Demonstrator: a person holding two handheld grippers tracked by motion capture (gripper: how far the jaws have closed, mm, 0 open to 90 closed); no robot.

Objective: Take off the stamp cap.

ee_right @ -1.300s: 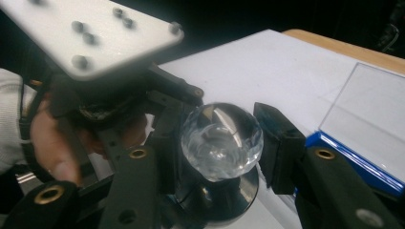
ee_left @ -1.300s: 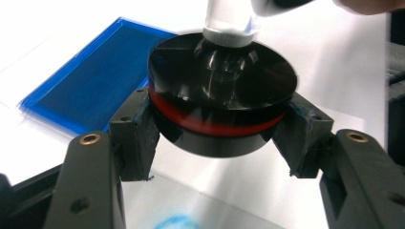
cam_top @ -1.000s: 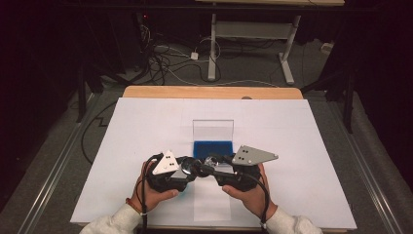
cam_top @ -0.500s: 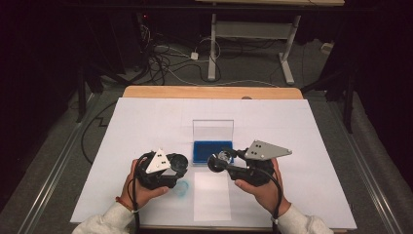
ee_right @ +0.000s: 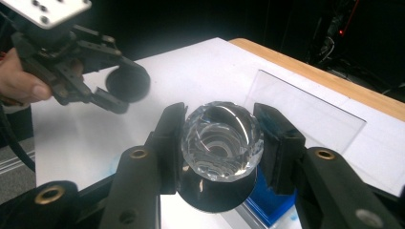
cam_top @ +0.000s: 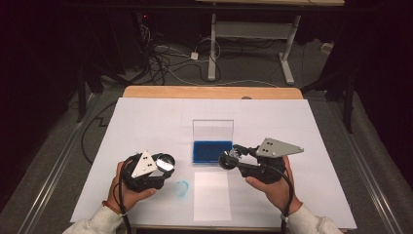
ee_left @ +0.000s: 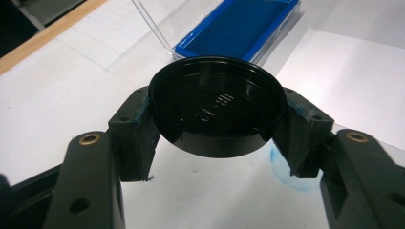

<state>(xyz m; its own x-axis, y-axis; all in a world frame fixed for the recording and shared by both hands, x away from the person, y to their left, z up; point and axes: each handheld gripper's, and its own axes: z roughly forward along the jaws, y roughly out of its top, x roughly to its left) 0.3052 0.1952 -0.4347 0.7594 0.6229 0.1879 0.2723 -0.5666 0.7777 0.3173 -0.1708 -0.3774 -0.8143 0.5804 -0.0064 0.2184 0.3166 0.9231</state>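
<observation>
The person holds the two halves apart above the white-covered desk [cam_top: 146,117]. The left gripper [ee_left: 215,119] has its fingers [ee_left: 136,131] pinching a round black cap [ee_left: 217,112] by its rim, just left of the open case. The right gripper [ee_right: 219,143] pinches a glassy lens piece [ee_right: 222,140], its clear faceted face toward the camera, hovering beside the case's blue foam tray [cam_top: 212,152]. The clear lid [cam_top: 213,130] of that case stands upright behind the foam. So the cap looks to be already off the lens and the case open and bare; I judge that what remains is laying the lens down, perhaps on the white sheet [cam_top: 212,195] in front, or in the foam. A faint blue smudge [cam_top: 181,187] marks the desk.
</observation>
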